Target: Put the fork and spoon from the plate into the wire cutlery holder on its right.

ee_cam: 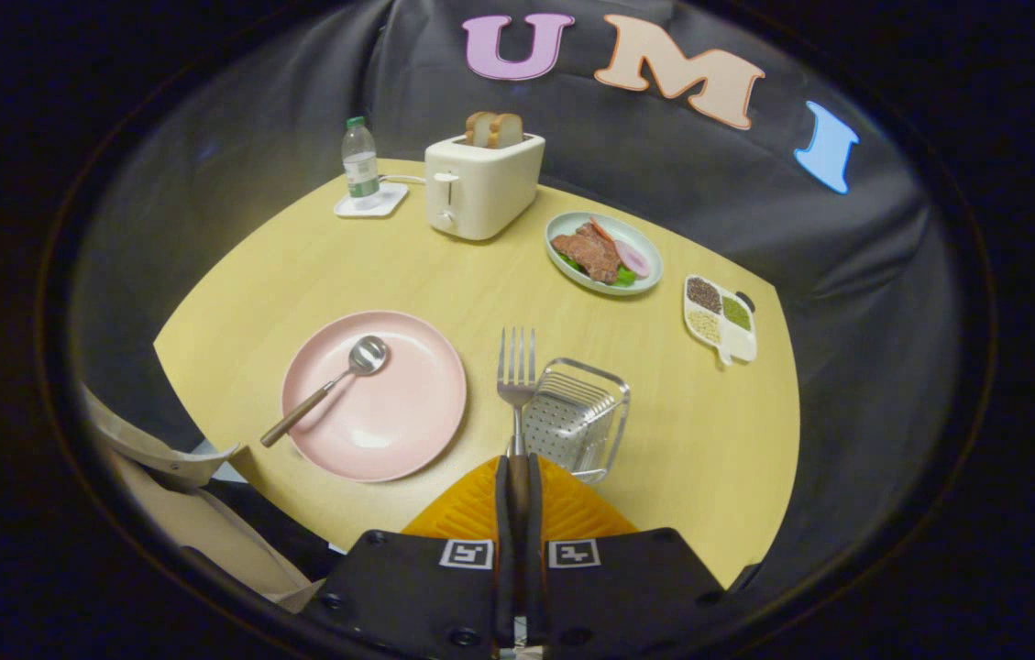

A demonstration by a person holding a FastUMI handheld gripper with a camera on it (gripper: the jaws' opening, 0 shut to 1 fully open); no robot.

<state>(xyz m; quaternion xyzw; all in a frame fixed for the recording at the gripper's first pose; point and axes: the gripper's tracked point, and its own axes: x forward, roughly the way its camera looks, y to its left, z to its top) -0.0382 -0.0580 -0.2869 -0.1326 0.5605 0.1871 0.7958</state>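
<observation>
Fork (516,376) sits pinched by its handle in my gripper (517,472), tines forward beside the wire holder (577,417) — poised to drop; spoon (334,383) waits on the plate (389,431), left.

I see pale yellow table (664,440) | pink plate (389,412) | silver spoon (334,383), brown handle | silver fork (516,376) clamped in my gripper (517,477) | silvery wire cutlery holder (577,417), perforated base | cream toaster (480,188), tan bread | clear bottle (358,160), green cap | pale green dish (563,257), brown, pink, green food | white divided tray (742,344), brown, green, beige fillings
</observation>
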